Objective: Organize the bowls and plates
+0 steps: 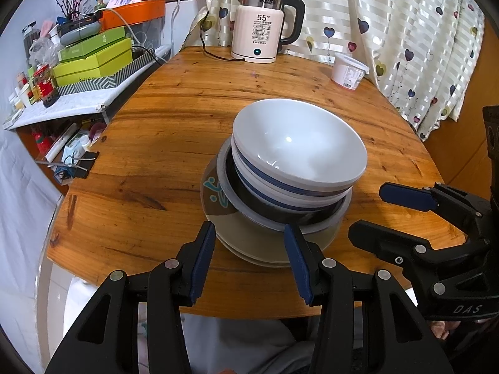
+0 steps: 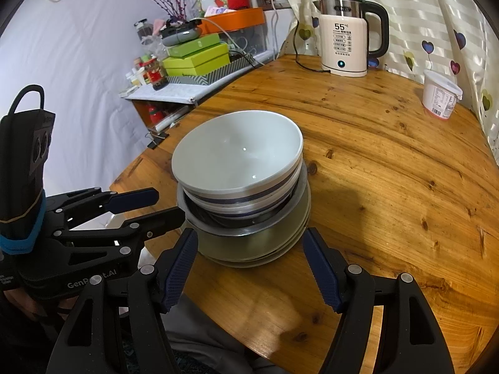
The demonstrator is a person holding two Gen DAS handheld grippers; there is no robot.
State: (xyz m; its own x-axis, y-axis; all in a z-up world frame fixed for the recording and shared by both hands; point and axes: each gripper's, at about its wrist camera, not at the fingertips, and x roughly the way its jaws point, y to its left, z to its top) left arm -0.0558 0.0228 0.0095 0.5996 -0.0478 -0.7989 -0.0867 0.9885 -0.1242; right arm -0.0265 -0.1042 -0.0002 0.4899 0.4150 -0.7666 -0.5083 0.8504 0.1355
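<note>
One stack stands near the front edge of the round wooden table (image 1: pixel 162 162). On top is a white bowl (image 1: pixel 299 143) (image 2: pixel 240 149), nested in blue-banded white bowls (image 1: pixel 274 187) (image 2: pixel 249 199), then a dark bowl with a grey rim (image 1: pixel 249 212) (image 2: pixel 218 221), then pale plates (image 1: pixel 249 240) (image 2: pixel 249 246). My left gripper (image 1: pixel 249 258) (image 2: pixel 156 205) is open and empty, just in front of the plates. My right gripper (image 2: pixel 249 261) (image 1: pixel 383 212) is open and empty, in front of the stack, to the right of the left one.
A cream electric kettle (image 1: pixel 262 28) (image 2: pixel 346 37) with its cord stands at the table's back. A white plastic tub (image 1: pixel 347 70) (image 2: pixel 439 96) sits at the back right by the curtain. A cluttered side shelf with green boxes (image 1: pixel 93 59) (image 2: pixel 196 56) is at the left.
</note>
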